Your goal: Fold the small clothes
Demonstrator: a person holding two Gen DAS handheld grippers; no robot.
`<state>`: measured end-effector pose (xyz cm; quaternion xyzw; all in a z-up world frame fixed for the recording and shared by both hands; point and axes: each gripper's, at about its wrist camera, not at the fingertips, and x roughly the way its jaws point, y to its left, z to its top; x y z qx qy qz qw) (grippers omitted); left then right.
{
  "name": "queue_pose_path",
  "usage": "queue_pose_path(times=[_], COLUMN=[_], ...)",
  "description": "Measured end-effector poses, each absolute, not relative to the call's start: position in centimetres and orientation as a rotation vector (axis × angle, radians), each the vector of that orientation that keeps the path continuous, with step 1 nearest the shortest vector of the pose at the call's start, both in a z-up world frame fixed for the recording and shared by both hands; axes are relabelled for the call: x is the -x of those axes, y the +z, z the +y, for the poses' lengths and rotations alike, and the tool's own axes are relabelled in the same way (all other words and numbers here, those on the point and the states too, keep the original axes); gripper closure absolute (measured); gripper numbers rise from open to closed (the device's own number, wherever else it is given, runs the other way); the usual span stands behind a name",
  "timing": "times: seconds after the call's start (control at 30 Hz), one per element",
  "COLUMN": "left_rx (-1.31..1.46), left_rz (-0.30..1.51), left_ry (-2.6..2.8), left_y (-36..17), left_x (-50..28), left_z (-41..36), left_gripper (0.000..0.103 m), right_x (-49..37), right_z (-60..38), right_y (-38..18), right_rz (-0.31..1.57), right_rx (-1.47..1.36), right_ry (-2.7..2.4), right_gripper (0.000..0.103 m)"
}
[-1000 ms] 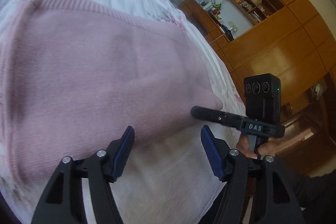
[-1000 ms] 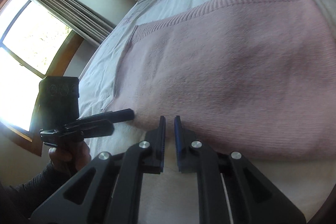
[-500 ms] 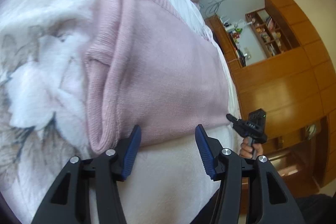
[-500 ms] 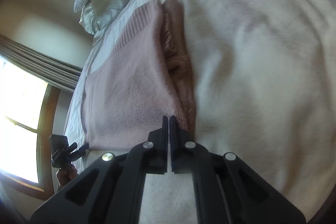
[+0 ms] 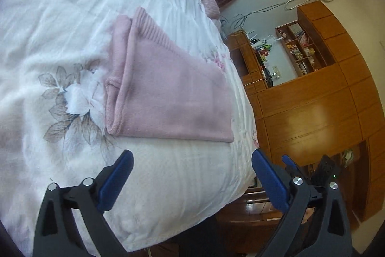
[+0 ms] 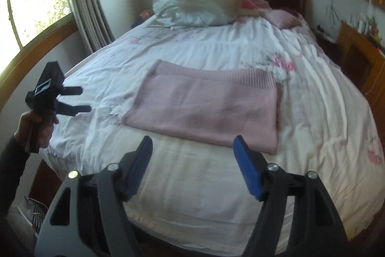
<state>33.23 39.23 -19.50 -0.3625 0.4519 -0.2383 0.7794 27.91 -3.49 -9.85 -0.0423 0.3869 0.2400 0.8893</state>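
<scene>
Ahead of both grippers and a little beyond their tips, the pink sweater (image 6: 207, 110) is lying flat on the bed (image 6: 216, 189), folded into a broad rectangle. We are holding the right gripper (image 6: 192, 161) with its fingers spread wide and gripping nothing, and it is hovering just short of the sweater's near edge. We are also carrying the left gripper (image 5: 192, 174) wide apart and empty; from the right wrist view it is hanging off to the left, clear of the bed's side edge, so the right hand is looking like the nearer one to the cloth.

The sweater's long axis is running left to right across the right gripper's line of sight, with the ribbed hem (image 6: 250, 78) lying along the far edge and toward the right. From the left gripper the same rectangle (image 5: 168, 98) is sitting forward and slightly left, its stacked open edges (image 5: 113, 102) facing left. We are judging that any further fold would bring one short end across toward the other, along that long axis
</scene>
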Motion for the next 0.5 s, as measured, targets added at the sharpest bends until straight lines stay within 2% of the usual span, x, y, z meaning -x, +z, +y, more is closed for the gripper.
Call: queue_pose_path(times=[0.13, 0.5], left_rx=[0.792, 0.769], left_rz=[0.966, 1.089], left_ry=[-0.497, -0.376], left_y=[-17.4, -20.4], left_x=[-33.6, -39.6], left_z=[41.1, 44.5], left_gripper=[0.004, 0.004], right_x=[-24.6, -26.4], right_z=[0.0, 5.9], right_y=[-8.1, -9.3], right_rz=[0.782, 0.811], right_rx=[0.156, 0.217], right_ry=[0.537, 0.584], right_gripper=[0.016, 0.014])
